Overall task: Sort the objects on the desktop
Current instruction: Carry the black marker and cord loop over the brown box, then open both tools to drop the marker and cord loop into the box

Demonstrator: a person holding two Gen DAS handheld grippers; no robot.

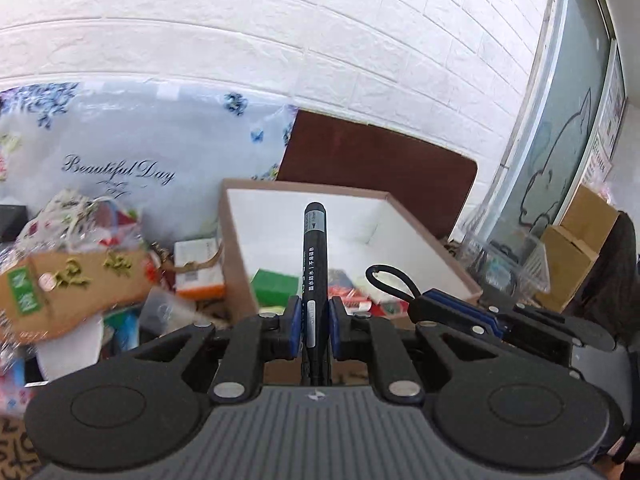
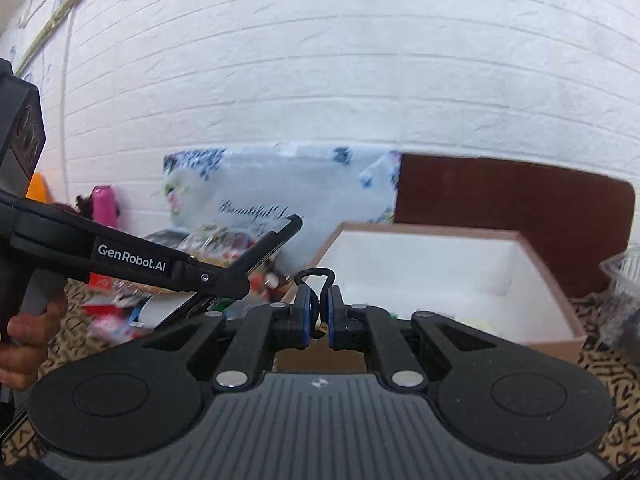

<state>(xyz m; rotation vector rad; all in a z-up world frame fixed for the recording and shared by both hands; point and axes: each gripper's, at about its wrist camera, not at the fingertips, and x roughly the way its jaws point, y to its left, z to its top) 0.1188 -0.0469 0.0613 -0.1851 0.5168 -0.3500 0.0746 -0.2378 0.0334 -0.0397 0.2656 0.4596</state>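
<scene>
My left gripper (image 1: 314,330) pinches a black marker (image 1: 314,256) upright before the white-lined box (image 1: 236,248); my right gripper (image 2: 319,316) clamps a black cord loop (image 2: 315,274).

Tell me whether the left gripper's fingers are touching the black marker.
Touching. The left wrist view shows the left gripper with both blue-padded fingers pressed against the black marker's barrel, no gap either side.

A white brick wall (image 1: 280,40) rises behind the desk. A floral plastic bag (image 1: 132,148) printed "Beautiful Day" leans against it, beside a dark brown board (image 1: 380,164). At right, a frosted glass door (image 1: 560,148) shows a cat outline, with stacked cardboard boxes (image 1: 576,240) near its foot.
</scene>
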